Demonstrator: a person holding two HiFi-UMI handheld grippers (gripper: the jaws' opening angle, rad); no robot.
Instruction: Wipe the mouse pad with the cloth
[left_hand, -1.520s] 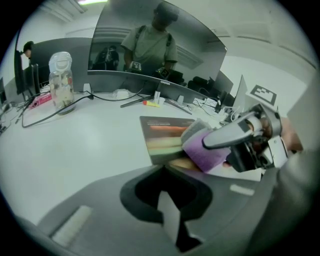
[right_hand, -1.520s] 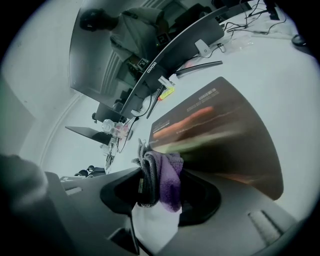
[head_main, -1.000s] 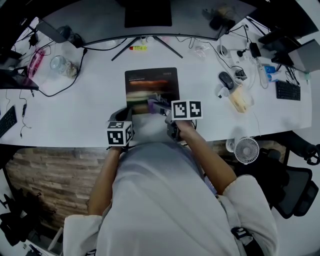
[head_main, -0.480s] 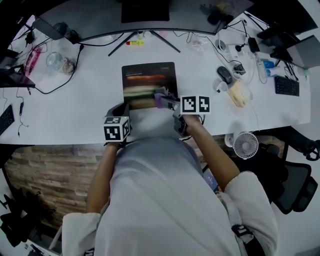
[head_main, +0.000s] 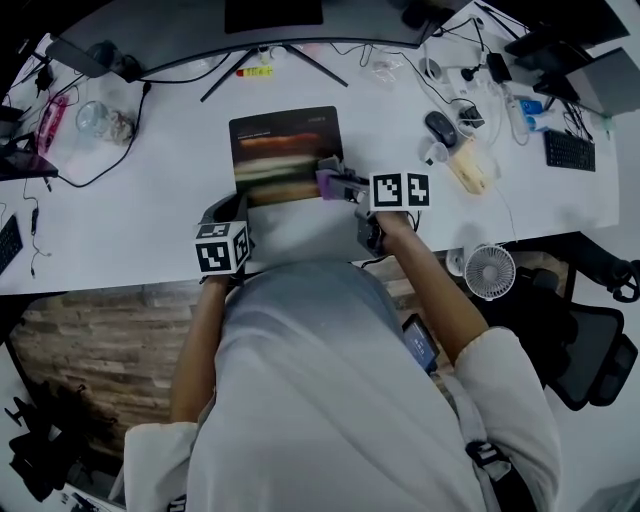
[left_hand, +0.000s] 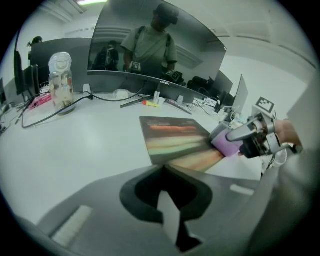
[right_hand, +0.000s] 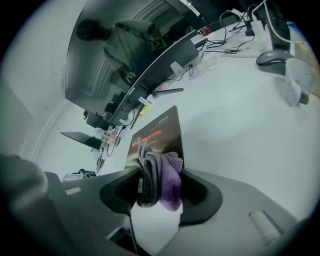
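The dark mouse pad (head_main: 285, 150) with coloured stripes lies flat on the white desk (head_main: 150, 215). My right gripper (head_main: 338, 186) is shut on a folded purple and grey cloth (head_main: 328, 184) and holds it against the pad's near right corner. In the right gripper view the cloth (right_hand: 167, 180) fills the space between the jaws of the right gripper (right_hand: 160, 172), with the pad (right_hand: 160, 132) just beyond. My left gripper (head_main: 228, 208) rests by the pad's near left corner. In its own view the left gripper (left_hand: 163, 170) is shut on nothing, and the pad (left_hand: 172, 137) and cloth (left_hand: 225, 145) lie ahead.
A curved monitor on a splayed stand (head_main: 268, 55) stands behind the pad. A glass jar (head_main: 100, 120) and cables sit at the back left. A mouse (head_main: 437, 127), a keyboard (head_main: 570, 150) and small clutter are at the right. A small fan (head_main: 488, 270) hangs off the desk's near edge.
My right gripper has slid the cloth to the right along the pad's near part, toward its right corner. The left gripper stays by the near left corner.
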